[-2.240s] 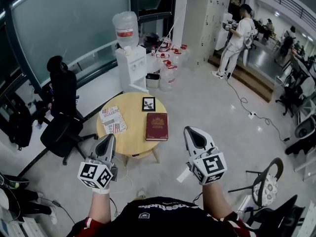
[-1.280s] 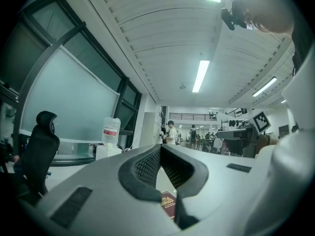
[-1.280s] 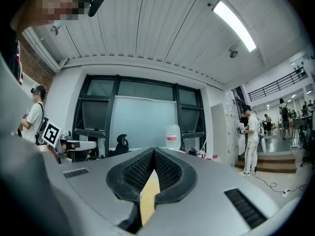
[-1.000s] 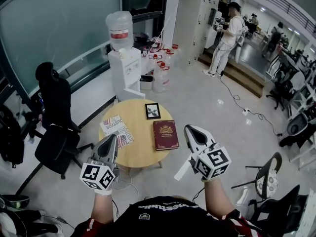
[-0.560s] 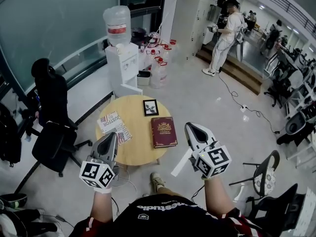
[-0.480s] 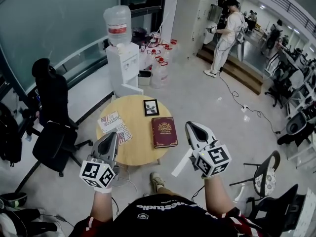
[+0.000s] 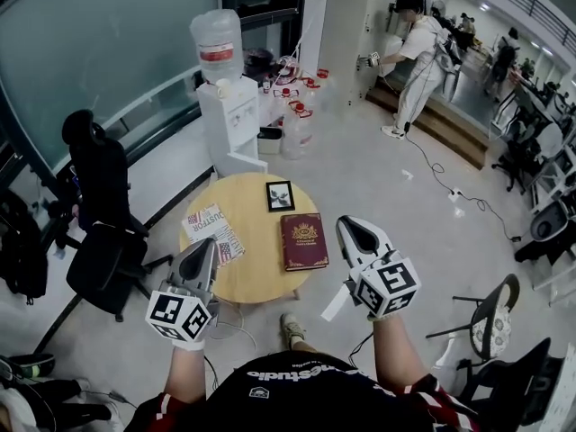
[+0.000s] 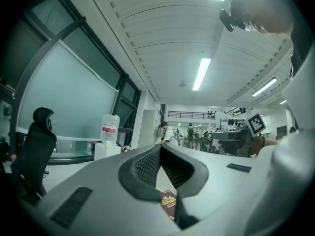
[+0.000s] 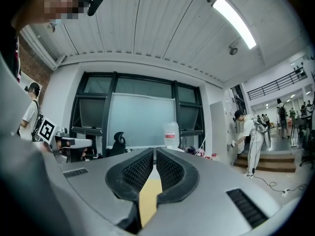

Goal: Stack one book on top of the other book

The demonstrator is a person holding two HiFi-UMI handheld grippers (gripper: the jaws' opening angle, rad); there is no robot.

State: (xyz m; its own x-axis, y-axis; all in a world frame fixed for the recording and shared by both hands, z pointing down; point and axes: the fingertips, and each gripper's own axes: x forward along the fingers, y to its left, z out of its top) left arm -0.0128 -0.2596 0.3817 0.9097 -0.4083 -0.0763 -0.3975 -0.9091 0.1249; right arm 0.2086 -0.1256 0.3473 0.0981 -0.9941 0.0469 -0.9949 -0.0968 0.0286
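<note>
Closer to the desk now, I'm approaching, left hand-held gripper and right hand-held gripper clenched empty; next I should open one for the red book at its right edge.

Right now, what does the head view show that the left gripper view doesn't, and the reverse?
Only the head view: the flag-cover book and the framed picture on the round table. Only the left gripper view: the slatted ceiling and its light strip. Both: the red book, the water dispenser and the black office chair.
</note>
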